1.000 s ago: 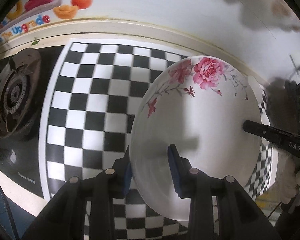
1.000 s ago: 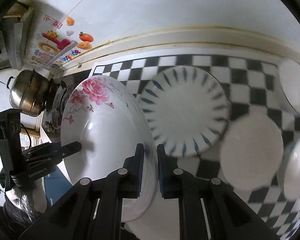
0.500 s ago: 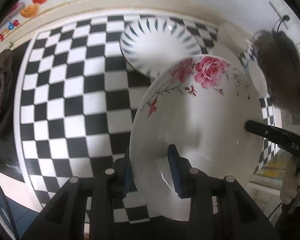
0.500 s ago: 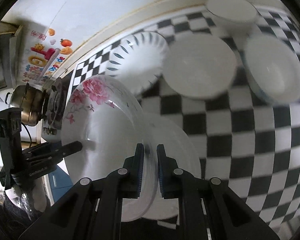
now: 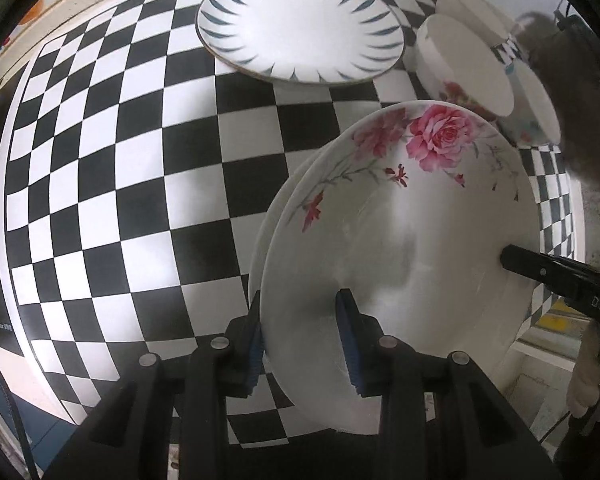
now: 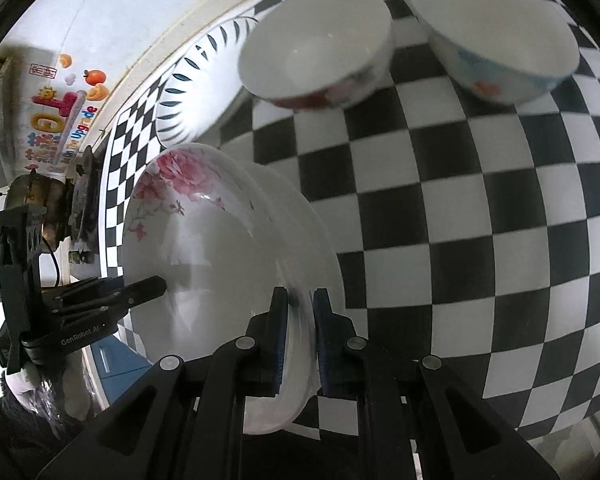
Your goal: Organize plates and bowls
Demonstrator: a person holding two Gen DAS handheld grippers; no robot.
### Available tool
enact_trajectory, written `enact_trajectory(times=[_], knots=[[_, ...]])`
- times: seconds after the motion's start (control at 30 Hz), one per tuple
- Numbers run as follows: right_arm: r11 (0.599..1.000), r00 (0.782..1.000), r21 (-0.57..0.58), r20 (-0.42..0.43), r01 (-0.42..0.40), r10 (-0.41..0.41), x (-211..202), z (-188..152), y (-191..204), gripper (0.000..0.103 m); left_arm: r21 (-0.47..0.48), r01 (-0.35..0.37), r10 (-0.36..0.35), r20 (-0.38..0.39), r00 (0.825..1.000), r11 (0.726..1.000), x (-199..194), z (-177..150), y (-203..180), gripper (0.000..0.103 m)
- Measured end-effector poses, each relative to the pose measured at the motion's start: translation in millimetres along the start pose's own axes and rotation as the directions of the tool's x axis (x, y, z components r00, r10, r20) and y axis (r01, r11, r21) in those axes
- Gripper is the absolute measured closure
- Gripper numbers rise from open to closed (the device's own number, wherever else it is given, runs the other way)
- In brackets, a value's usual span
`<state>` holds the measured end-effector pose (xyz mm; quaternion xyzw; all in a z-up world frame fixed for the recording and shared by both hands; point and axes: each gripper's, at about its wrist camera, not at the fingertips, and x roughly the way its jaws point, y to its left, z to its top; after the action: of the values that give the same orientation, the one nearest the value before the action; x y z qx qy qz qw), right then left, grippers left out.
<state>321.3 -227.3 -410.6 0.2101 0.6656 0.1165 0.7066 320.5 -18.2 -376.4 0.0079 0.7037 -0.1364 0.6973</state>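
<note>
A white plate with pink roses (image 5: 404,232) is held by both grippers, tilted, just above the checkered counter. My left gripper (image 5: 304,344) is shut on its near rim. My right gripper (image 6: 300,340) is shut on the opposite rim of the rose plate (image 6: 204,264). Another white plate rim (image 5: 268,224) shows right behind it; I cannot tell whether they touch. A blue-petal plate (image 5: 300,28) lies at the far side. A white bowl with red flowers (image 6: 316,48) and a bowl with a blue pattern (image 6: 496,32) stand beyond.
The black-and-white checkered mat (image 5: 120,160) covers the counter. A gas stove with a steel pot (image 6: 32,196) is at the left end. A sticker-covered wall (image 6: 60,112) runs behind. A further white bowl (image 5: 472,4) stands at the back right.
Both grippers carried the rose plate to the right and down toward the mat, away from the stove. The bowls and the blue-petal plate have come closer into view.
</note>
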Motion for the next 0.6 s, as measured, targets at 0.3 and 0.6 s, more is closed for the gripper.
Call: enact_trajectory(times=[0.3,0.6], knots=[[0.999,1.0,0.041,-0.006,-0.021,0.021,6.0,-2.2,-9.2,0.089,0.014,-0.008,0.009,-0.028,1.0,1.0,9.0,4.7,-3.8,0.072],[0.996,0.999,0.08,-0.004,-0.04,0.041,2.2,-1.4,-13.6,0.089,-0.001,0.028,-0.028,-0.078,0.997,1.0,19.1,4.0,7.0,0.072]])
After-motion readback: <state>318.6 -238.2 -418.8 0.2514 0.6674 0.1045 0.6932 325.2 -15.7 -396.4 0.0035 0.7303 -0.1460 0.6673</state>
